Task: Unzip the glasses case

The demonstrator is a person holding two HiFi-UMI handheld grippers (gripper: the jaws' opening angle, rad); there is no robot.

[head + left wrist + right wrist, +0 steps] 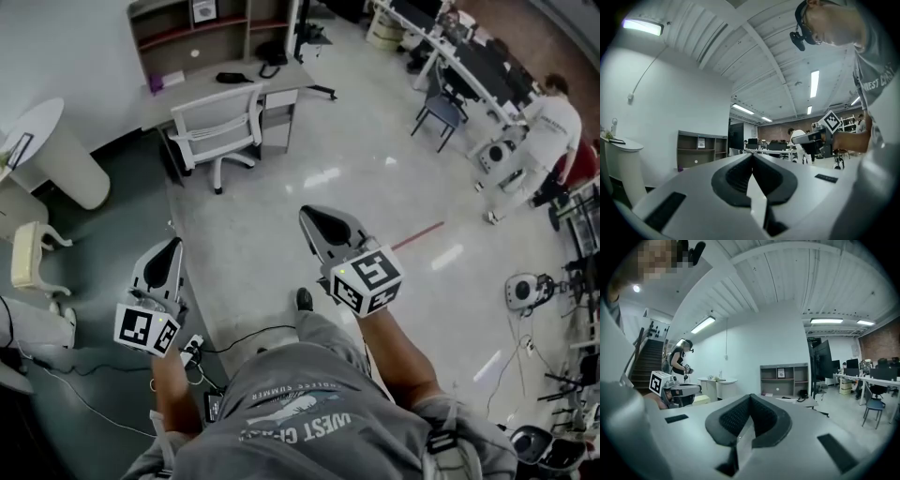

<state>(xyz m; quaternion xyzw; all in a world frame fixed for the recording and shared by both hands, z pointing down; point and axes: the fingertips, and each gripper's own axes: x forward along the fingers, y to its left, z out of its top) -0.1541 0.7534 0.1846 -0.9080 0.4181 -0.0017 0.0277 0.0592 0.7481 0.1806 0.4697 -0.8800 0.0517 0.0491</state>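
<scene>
Glasses case appears in no view, so the left hand-held gripper (174, 246) and right hand-held gripper (309, 217), both closed on nothing, hover over the floor (375, 178) short of the desk (192, 82), probably waiting.

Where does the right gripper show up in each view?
Head view: right gripper just right of centre, over the floor, jaws shut.
Left gripper view: mid-right, seen side-on, pointing left.
Right gripper view: bottom centre, its own shut jaws, nothing between them.
Shared landmark: the open shelf unit against the wall, top left, left of centre, centre right.
</scene>
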